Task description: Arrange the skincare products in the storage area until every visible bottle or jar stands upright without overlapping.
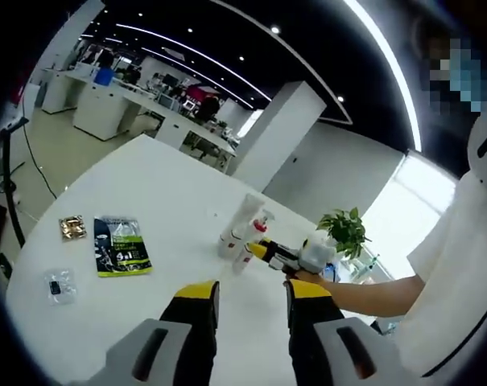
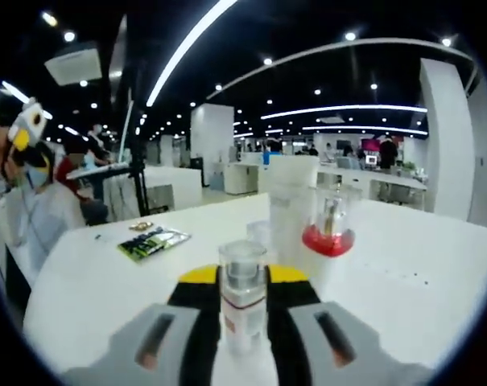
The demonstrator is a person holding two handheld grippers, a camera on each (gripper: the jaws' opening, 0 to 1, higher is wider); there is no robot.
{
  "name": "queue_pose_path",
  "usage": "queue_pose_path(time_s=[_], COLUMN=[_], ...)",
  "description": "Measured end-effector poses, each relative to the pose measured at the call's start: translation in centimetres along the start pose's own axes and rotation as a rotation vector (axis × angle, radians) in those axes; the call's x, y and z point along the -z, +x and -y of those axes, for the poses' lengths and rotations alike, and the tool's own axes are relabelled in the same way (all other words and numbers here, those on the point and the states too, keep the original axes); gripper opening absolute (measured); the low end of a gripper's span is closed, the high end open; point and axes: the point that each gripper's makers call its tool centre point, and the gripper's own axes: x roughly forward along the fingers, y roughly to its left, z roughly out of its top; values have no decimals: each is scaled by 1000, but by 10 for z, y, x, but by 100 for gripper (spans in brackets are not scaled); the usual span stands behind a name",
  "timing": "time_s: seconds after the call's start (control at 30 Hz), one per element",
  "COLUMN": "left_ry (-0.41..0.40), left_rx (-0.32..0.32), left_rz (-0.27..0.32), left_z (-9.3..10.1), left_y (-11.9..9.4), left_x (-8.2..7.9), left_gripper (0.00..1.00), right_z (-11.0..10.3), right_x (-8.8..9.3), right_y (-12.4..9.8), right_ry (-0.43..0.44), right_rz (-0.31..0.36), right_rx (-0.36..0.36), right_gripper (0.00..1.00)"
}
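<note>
A small clear-capped bottle [image 2: 243, 301] stands between my right gripper's [image 2: 243, 277] yellow-tipped jaws, which are shut on its sides. Just behind it are a spray bottle with a red collar under a clear cap [image 2: 329, 229] and a tall white bottle [image 2: 291, 201], both upright. In the left gripper view the same three bottles cluster mid-table: the small bottle [image 1: 243, 257], the spray bottle [image 1: 263, 225] and the tall white bottle [image 1: 247, 211]. The right gripper [image 1: 263, 251], held in a hand, reaches them from the right. My left gripper [image 1: 253, 293] hangs open above the table, holding nothing.
On the white round table [image 1: 146, 177] lie a green-and-black sachet [image 1: 121, 245], a small gold packet [image 1: 72, 227] and a clear packet [image 1: 59, 285]. A potted plant [image 1: 345, 229] stands beyond the bottles. A person's arm [image 1: 364, 289] crosses from the right.
</note>
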Motion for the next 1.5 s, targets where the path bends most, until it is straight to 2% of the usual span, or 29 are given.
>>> queue_pose_path(time_s=[0.27, 0.4, 0.53, 0.6, 0.7, 0.87, 0.93, 1.0, 1.07, 1.13, 1.3, 1.5], left_ry=[0, 0, -3, 5, 11, 13, 22, 23, 22, 30, 30, 32], left_rx=[-24, -29, -20, -15, -12, -18, -19, -20, -21, -22, -30, -35], left_rz=[3, -8, -1, 2, 9, 7, 10, 10, 7, 11, 20, 21], left_z=[-2, -2, 1, 2, 2, 2, 2, 2, 1, 2, 1, 2], left_y=[-9, -10, -7, -6, -6, -7, -8, -9, -9, -11, -16, -18], left_x=[4, 10, 10, 8, 5, 5, 2, 1, 0, -2, -3, -1], left_gripper=[33, 33, 33, 33, 33, 33, 33, 33, 33, 33, 33, 33], right_z=[1, 2, 2, 5, 11, 5, 2, 0, 1, 1, 5, 22], right_x=[1, 0, 2, 5, 7, 21, 27, 39, 45, 44, 44, 45], right_y=[-7, -8, -5, -6, -8, -7, -5, -4, -2, -2, -2, -5], right_ry=[10, 22, -11, 16, 50, 118, 100, 67, 47, 53, 44, 46], right_rz=[38, 29, -15, -27, -34, -93, -120, -176, -206, -191, -199, -217], right_rx=[-11, 0, 6, 26, 45, 37, 26, 20, 22, 19, 40, 119], right_gripper=[20, 20, 22, 28, 28, 31, 30, 29, 25, 22, 21, 21])
